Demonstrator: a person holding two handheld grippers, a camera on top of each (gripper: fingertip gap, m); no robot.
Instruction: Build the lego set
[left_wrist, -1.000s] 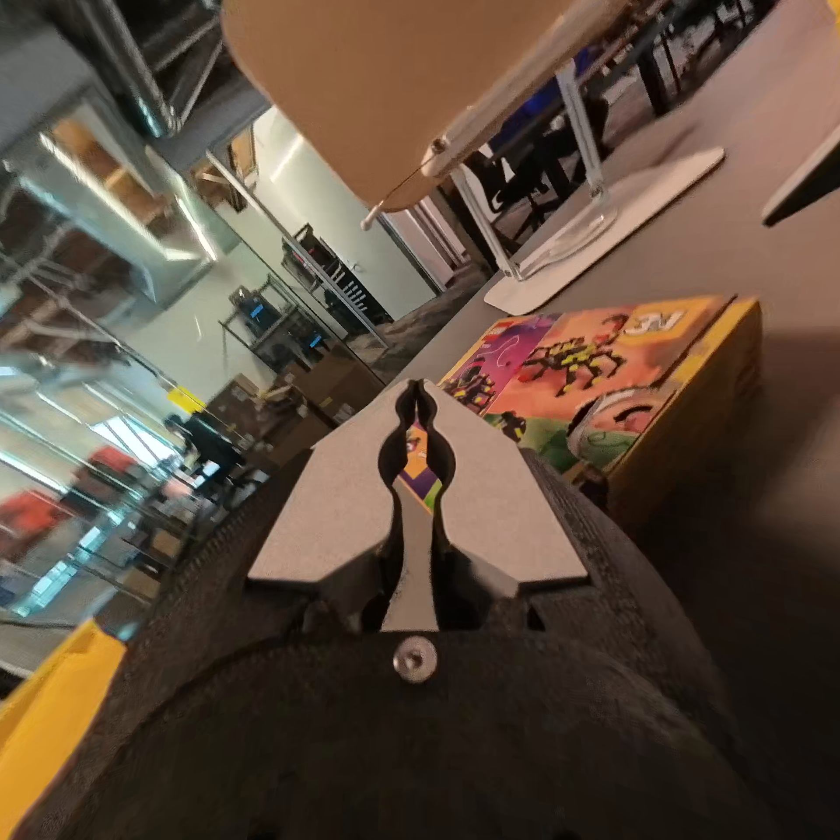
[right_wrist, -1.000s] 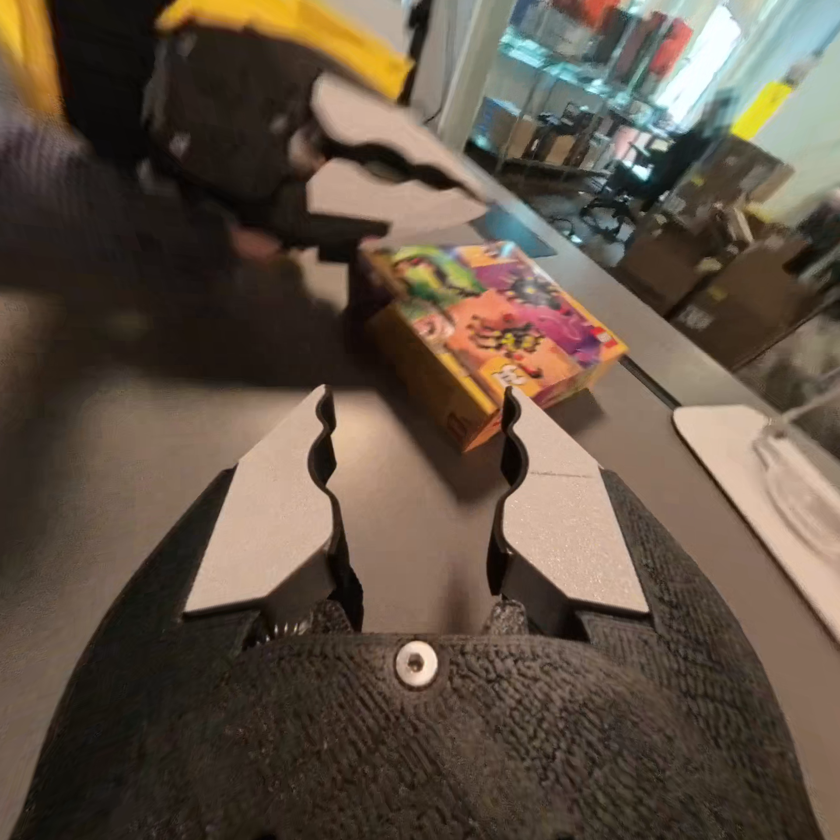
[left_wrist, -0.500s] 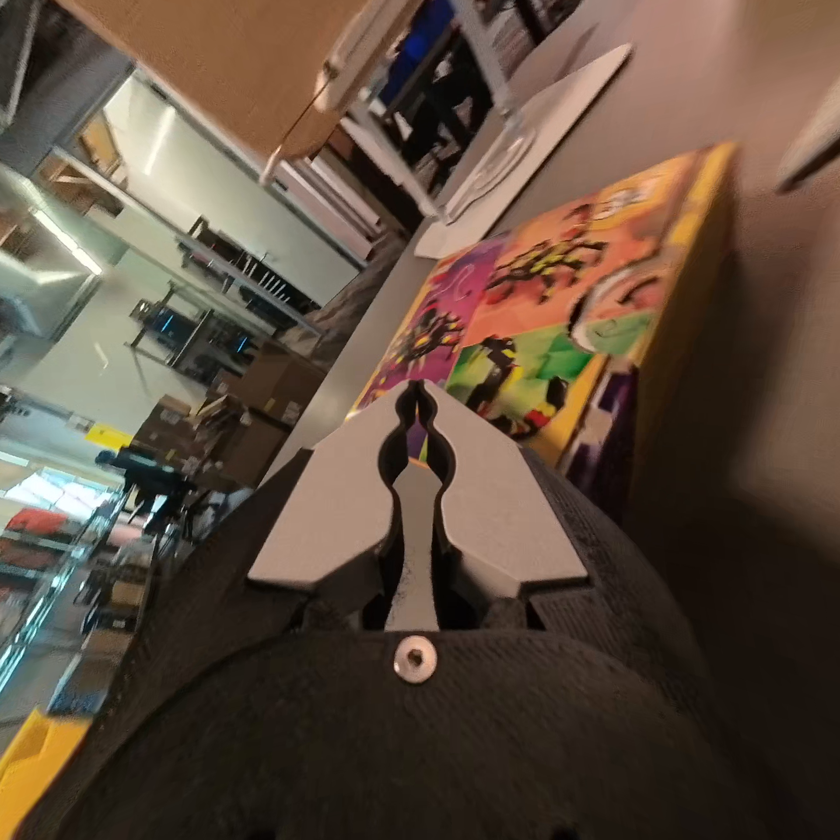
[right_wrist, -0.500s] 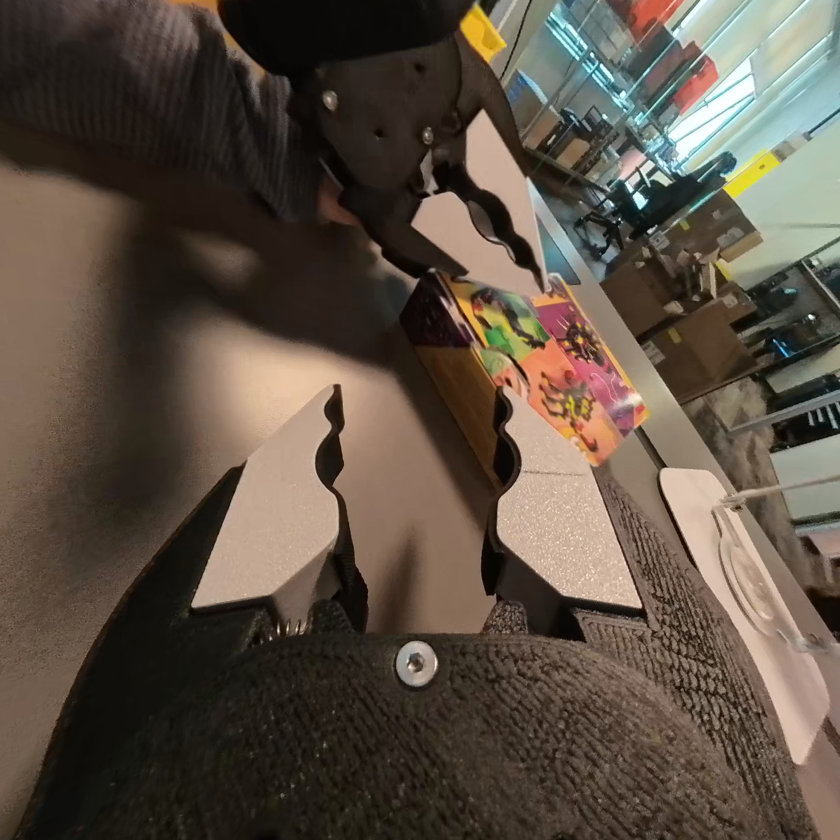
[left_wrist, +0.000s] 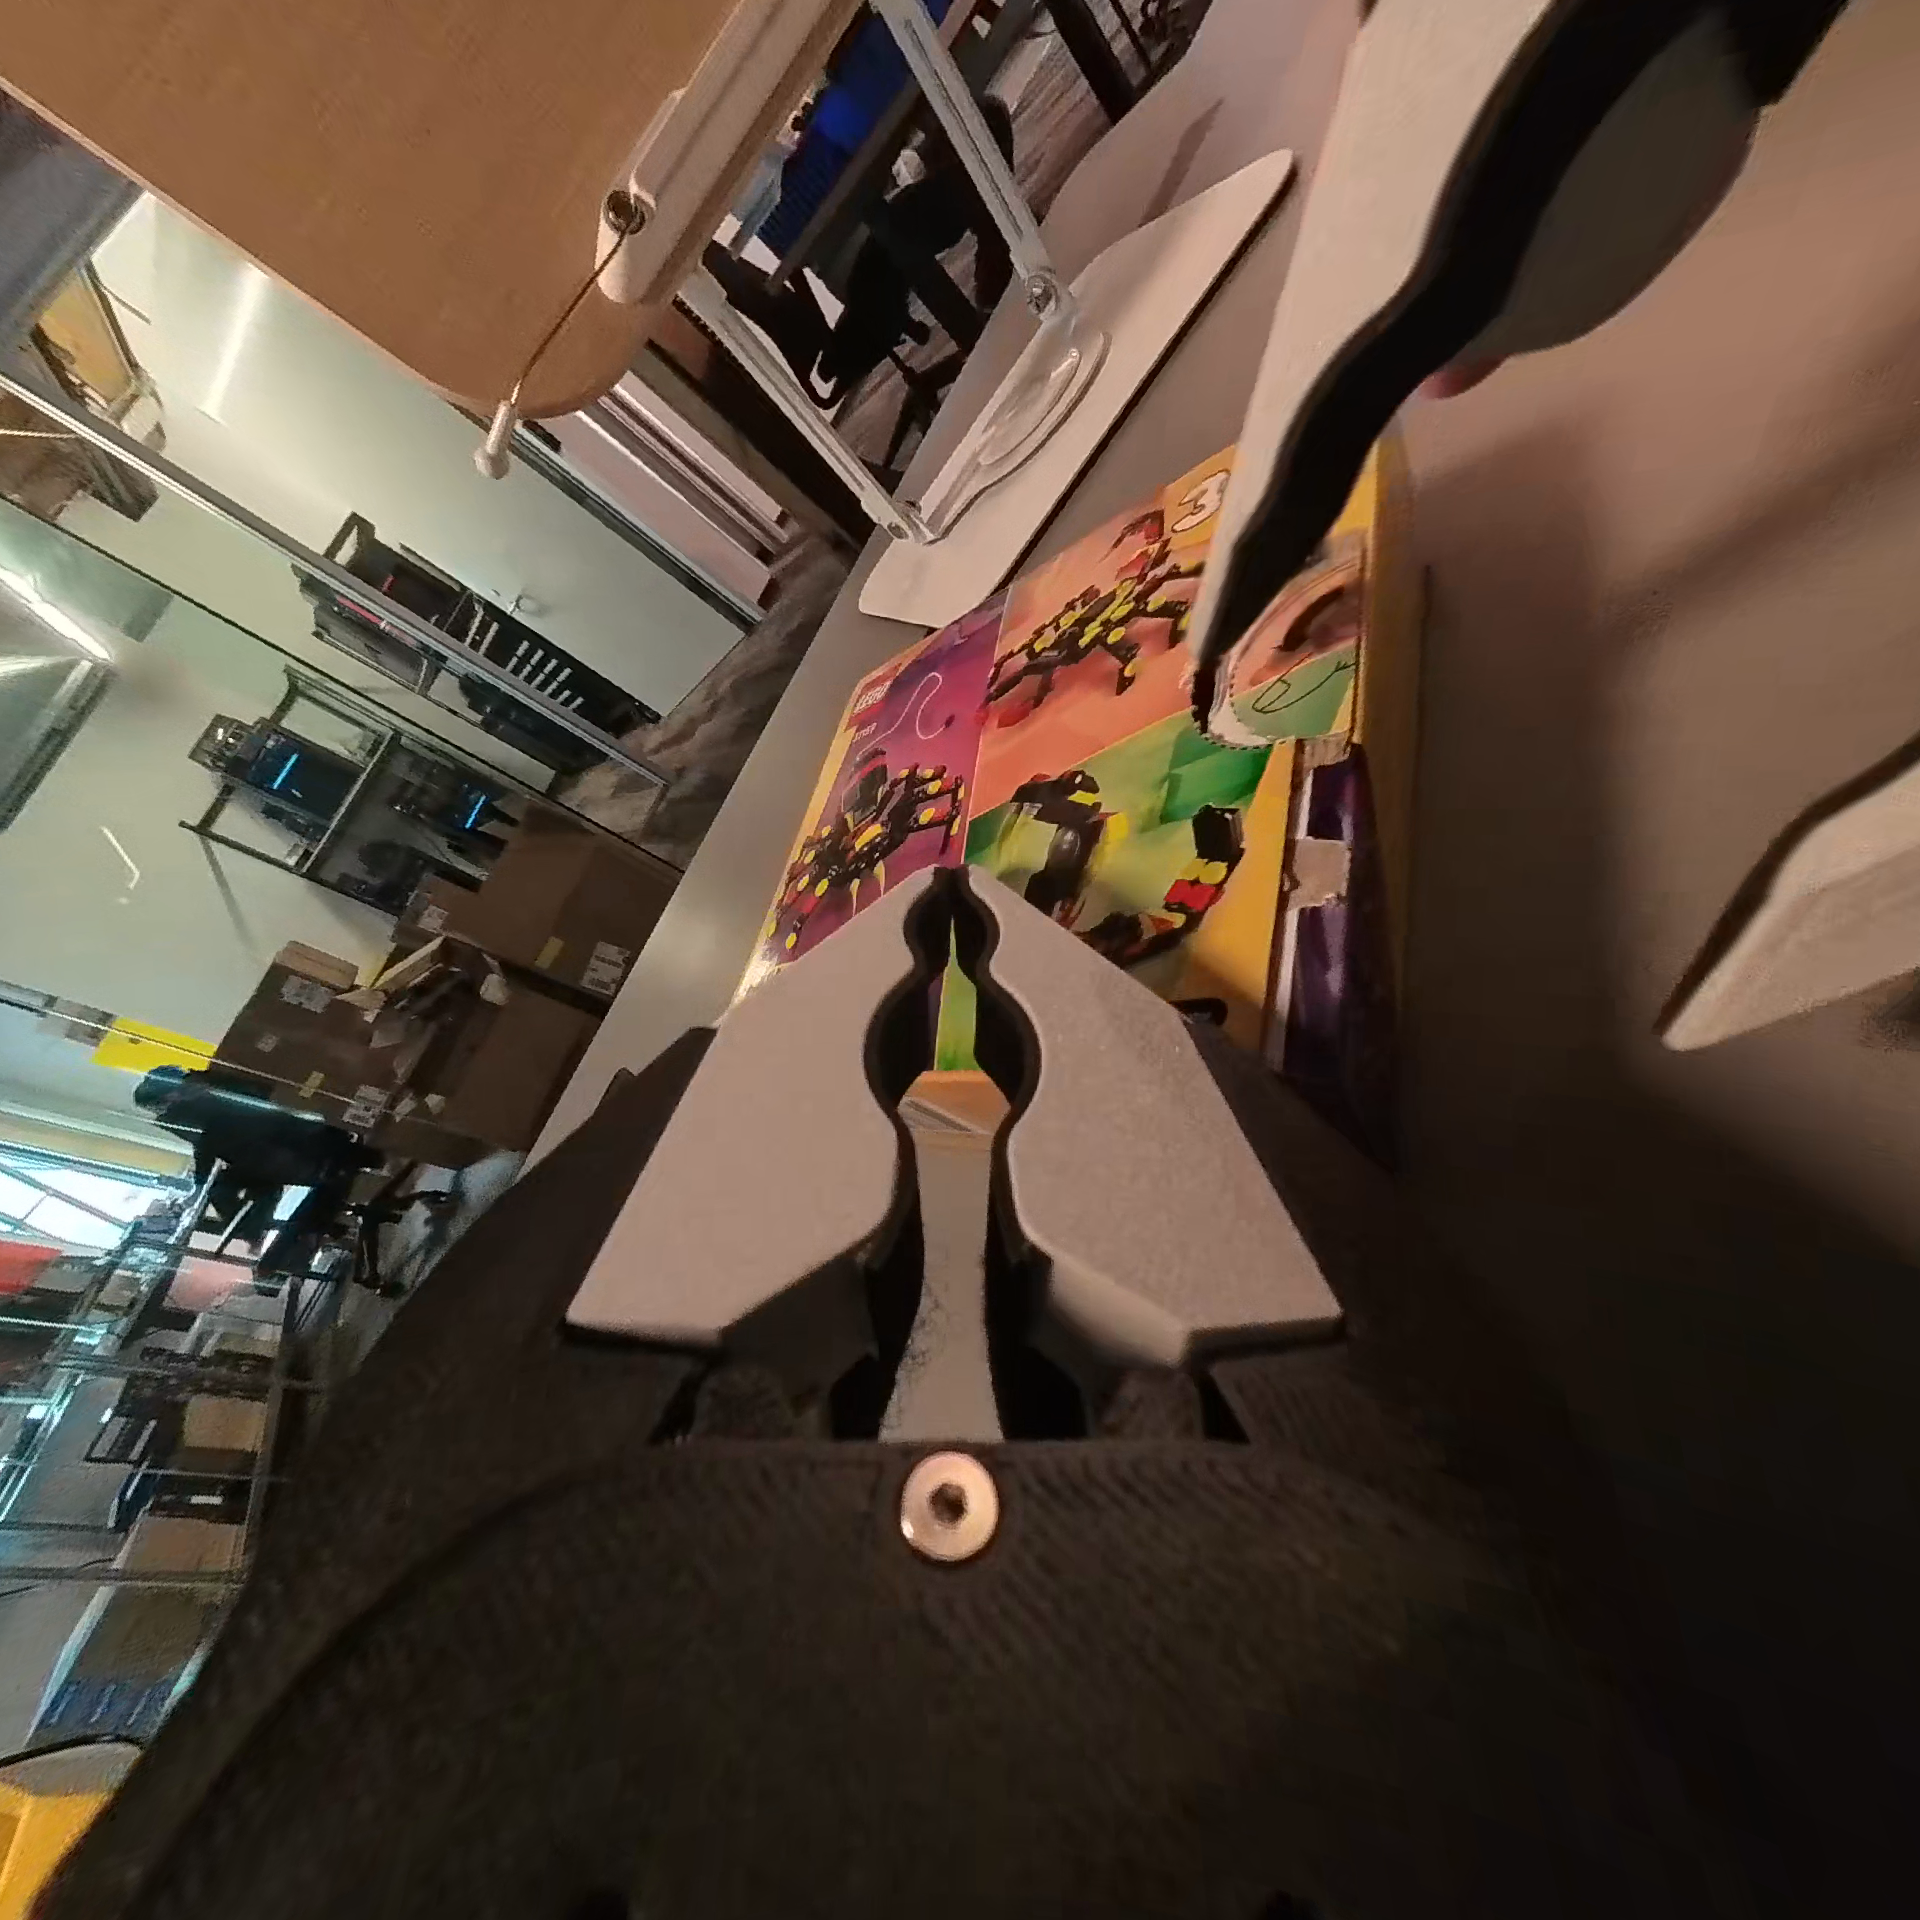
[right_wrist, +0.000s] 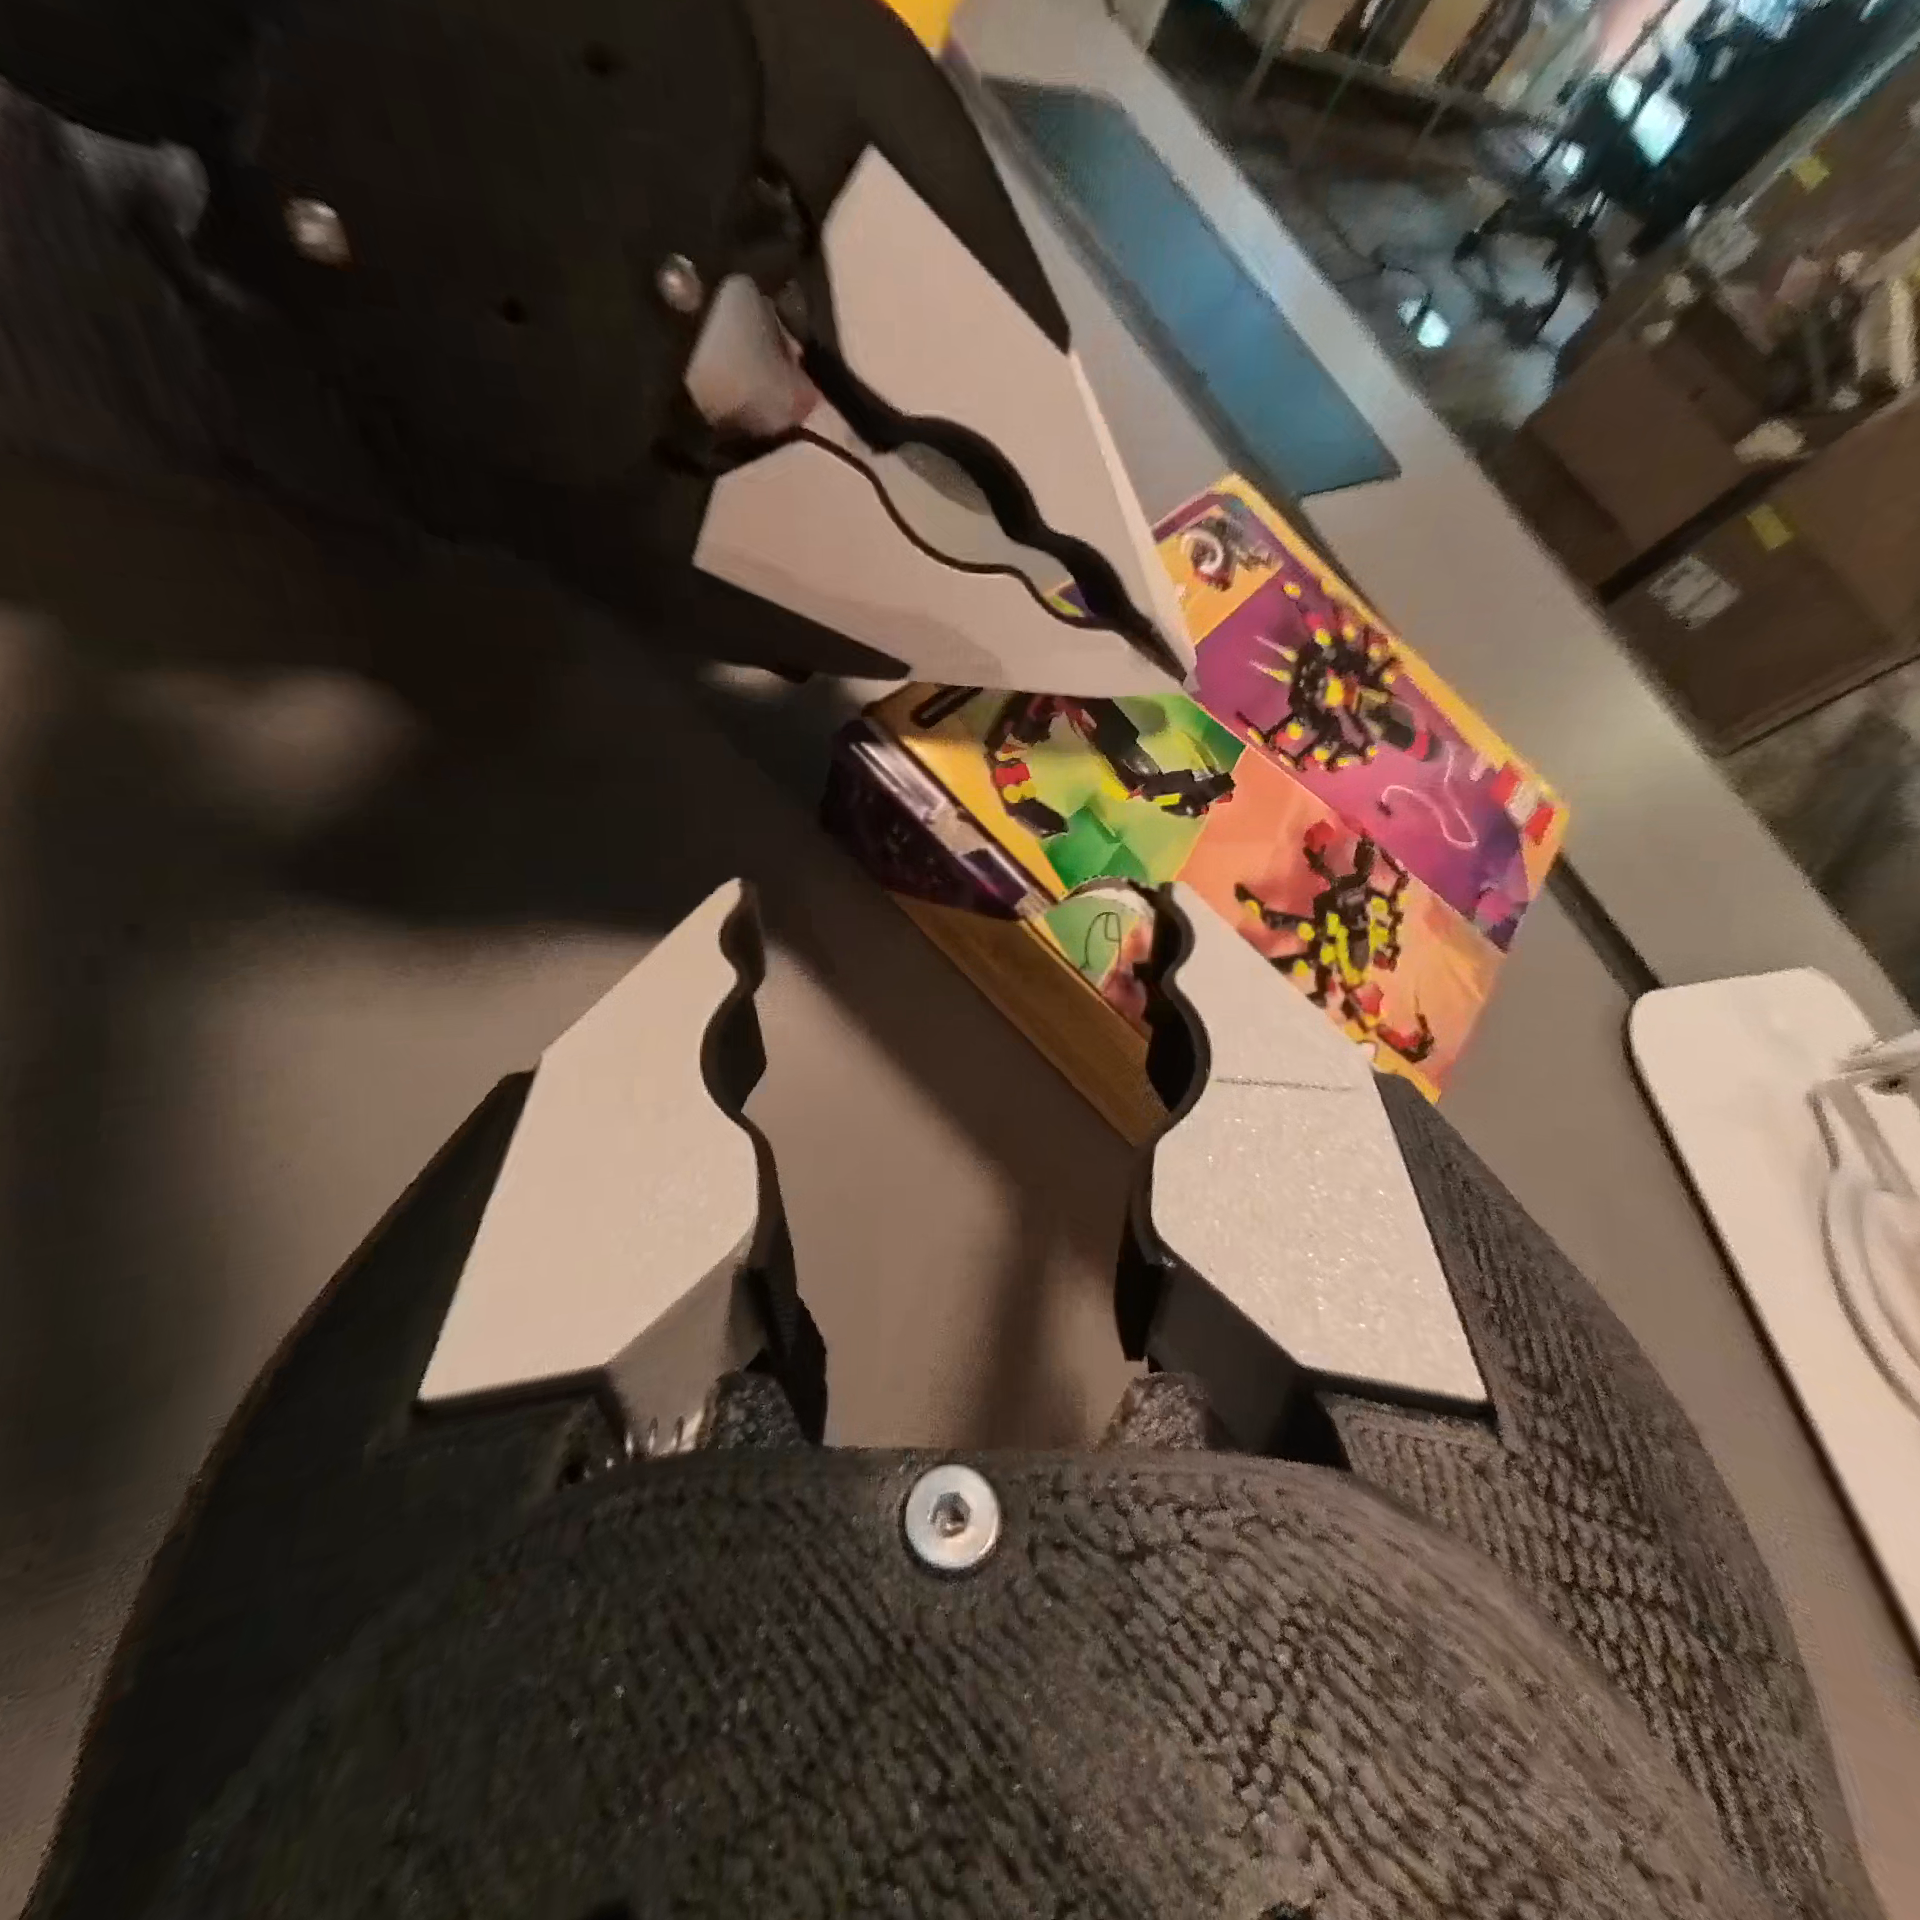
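Lego box lay flat on the grey table, colourful printed face up, near the table's far edge. Left gripper closed, tips together, nothing between them, poised over the near end of the box. Right gripper spread wide and empty, one finger over the box's near corner, the other over bare table.

Only in the left wrist view: tan lamp shade overhead with a pull cord, clear stem rising from a white flat base beyond the box. Only in the right wrist view: blue mat at the table's far side, and the left gripper seen from outside, crossing above the box and hiding part of its end. Cardboard cartons and shelving stood past the table.
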